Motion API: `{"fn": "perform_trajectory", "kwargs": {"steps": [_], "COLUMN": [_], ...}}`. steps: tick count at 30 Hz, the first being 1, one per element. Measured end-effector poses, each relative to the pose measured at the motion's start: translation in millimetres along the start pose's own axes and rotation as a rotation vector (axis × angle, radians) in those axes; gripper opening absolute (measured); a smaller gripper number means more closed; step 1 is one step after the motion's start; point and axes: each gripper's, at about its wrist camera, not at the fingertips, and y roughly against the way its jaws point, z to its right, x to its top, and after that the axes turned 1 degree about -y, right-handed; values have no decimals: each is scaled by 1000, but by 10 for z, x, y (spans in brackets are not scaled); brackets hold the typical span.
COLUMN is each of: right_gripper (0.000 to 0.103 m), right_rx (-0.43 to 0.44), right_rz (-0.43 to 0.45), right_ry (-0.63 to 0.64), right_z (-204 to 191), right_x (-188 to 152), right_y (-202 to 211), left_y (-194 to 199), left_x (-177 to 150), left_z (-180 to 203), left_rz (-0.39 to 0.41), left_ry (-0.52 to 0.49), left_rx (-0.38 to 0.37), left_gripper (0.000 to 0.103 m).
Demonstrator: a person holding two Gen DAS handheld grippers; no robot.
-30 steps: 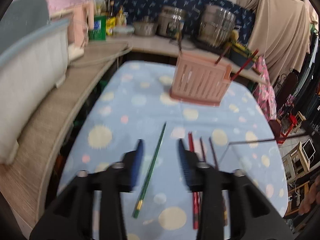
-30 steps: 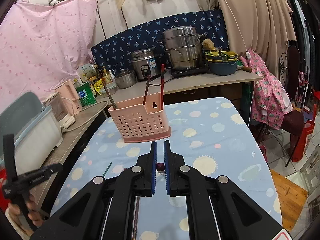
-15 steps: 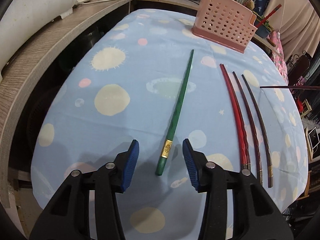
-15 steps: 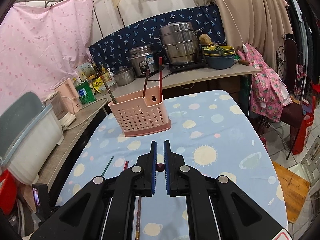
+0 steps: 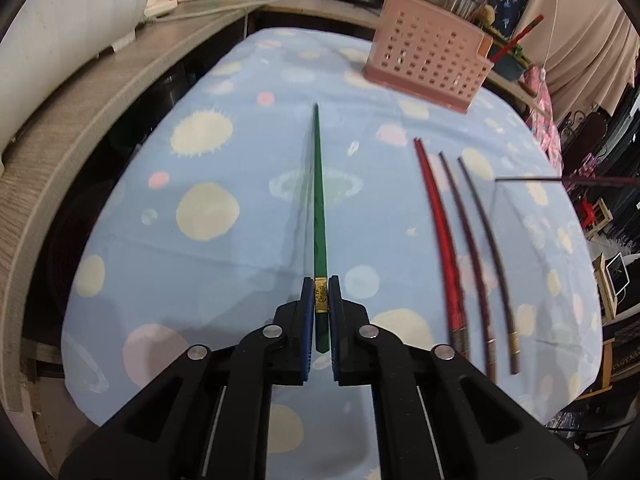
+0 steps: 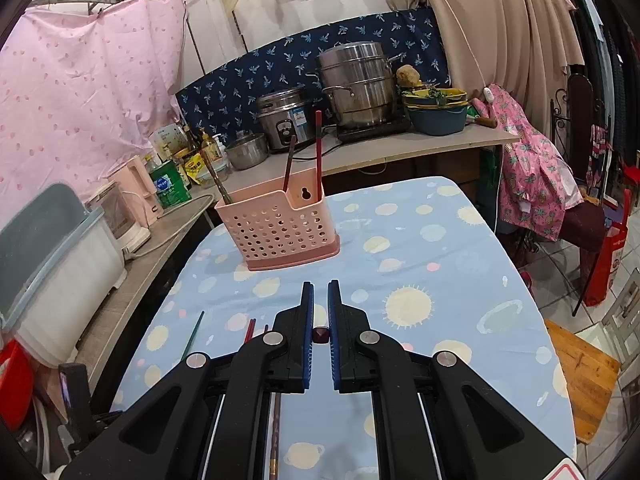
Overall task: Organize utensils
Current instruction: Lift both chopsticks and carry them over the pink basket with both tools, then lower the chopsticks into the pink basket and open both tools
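Green chopstick [image 5: 320,200] lies along the tablecloth [image 5: 224,152], and my left gripper [image 5: 321,292] is clamped on its gold band near the butt end. I should lift it level, then tip it point-down into the pink basket [image 5: 430,56]. My right gripper [image 6: 320,300] is clenched on a dark chopstick [image 6: 320,335].

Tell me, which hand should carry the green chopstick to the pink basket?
Probably the left. The left gripper is already shut on the green chopstick at its gold band. The right gripper is busy holding a dark chopstick, so it can't take another to the pink basket.
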Motion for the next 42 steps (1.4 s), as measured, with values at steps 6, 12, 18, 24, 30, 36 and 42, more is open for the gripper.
{"fn": "perform_trajectory", "kwargs": {"steps": [6, 12, 18, 24, 30, 36, 42], "right_gripper": [7, 7, 7, 7, 7, 7, 7], "right_rx": [7, 40, 78, 126, 158, 176, 177], "right_rz": [30, 56, 86, 138, 214, 277, 305], "right_ry": [8, -11, -32, -39, -31, -44, -62], "right_z": [14, 26, -22, -151, -358, -486, -550], "right_x": [175, 470, 810, 1209, 1735, 2282, 2636], "right_y": [11, -69, -180, -243, -339, -536, -835], "left_y": [382, 732, 969, 1115, 1338, 1511, 1318], "left_x": [408, 1011, 1574, 2082, 2577, 3049, 3424], "left_z": [84, 230, 478, 723, 896, 1042, 1103], "left_rz": [104, 230, 326, 399, 503, 623, 653], "left_ry": [2, -9, -41, -60, -53, -43, -18], "left_rx": [-29, -32, -55, -81, -106, -106, -86], "left_gripper": [7, 7, 6, 6, 6, 6, 6]}}
